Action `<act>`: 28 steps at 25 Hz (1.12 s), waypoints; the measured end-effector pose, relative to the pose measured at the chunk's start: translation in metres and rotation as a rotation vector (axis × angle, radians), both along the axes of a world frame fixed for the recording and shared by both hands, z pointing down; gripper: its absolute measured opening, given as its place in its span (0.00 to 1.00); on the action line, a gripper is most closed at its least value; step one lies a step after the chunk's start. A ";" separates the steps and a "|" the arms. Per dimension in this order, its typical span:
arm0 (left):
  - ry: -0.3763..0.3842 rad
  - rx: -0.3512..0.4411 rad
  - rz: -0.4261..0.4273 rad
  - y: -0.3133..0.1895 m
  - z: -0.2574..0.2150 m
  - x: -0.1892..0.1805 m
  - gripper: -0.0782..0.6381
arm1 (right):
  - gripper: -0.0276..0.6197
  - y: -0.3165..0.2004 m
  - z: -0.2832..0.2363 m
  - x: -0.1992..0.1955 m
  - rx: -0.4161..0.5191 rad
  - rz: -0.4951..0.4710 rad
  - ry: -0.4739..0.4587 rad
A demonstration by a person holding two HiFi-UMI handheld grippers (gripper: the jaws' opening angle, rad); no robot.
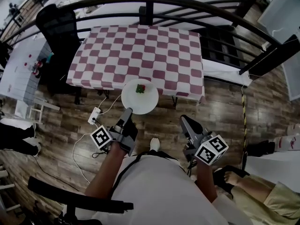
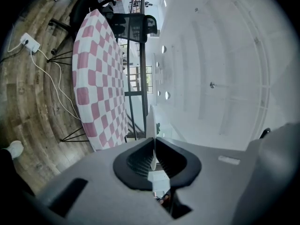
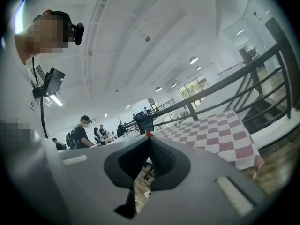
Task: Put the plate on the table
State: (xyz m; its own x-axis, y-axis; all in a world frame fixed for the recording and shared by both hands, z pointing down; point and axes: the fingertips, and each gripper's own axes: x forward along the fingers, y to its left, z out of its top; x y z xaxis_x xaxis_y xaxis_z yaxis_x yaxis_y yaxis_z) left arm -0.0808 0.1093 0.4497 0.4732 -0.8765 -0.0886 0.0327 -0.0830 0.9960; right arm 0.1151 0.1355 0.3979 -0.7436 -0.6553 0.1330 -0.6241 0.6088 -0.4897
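step: carrying plate (image 1: 139, 97) to worktop (image 1: 140, 50) | my left fingers (image 1: 125, 117) pinch its rim, plate at worktop's near edge | my right fingers (image 1: 187, 123) closed, empty | next: reach over worktop, lower level, release

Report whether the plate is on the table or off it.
Off. The left tool grips the plate by its rim, holding it in the air at the near edge of the table.

This is a large open work hall, more like a lab than a home, with a high white ceiling (image 3: 140, 46), round lights (image 3: 194, 60) and people (image 3: 82, 128) in the distance. A black railing (image 1: 150, 3) runs past the far edge of the table (image 1: 140, 55). An office chair (image 1: 58, 27) stands at its left corner, and a power strip (image 1: 94, 115) lies on the plank floor (image 1: 225, 116).
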 end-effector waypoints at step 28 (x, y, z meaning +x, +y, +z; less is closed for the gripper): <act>-0.006 -0.011 -0.032 -0.059 0.012 0.035 0.14 | 0.05 -0.060 0.019 0.039 -0.021 -0.039 -0.009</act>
State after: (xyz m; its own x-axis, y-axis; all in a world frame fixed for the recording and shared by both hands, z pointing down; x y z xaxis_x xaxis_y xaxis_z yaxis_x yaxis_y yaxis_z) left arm -0.0461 0.0505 0.4615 0.4451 -0.8923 -0.0755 0.0238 -0.0725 0.9971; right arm 0.1538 0.0751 0.4171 -0.7696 -0.6230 0.1397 -0.5959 0.6223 -0.5076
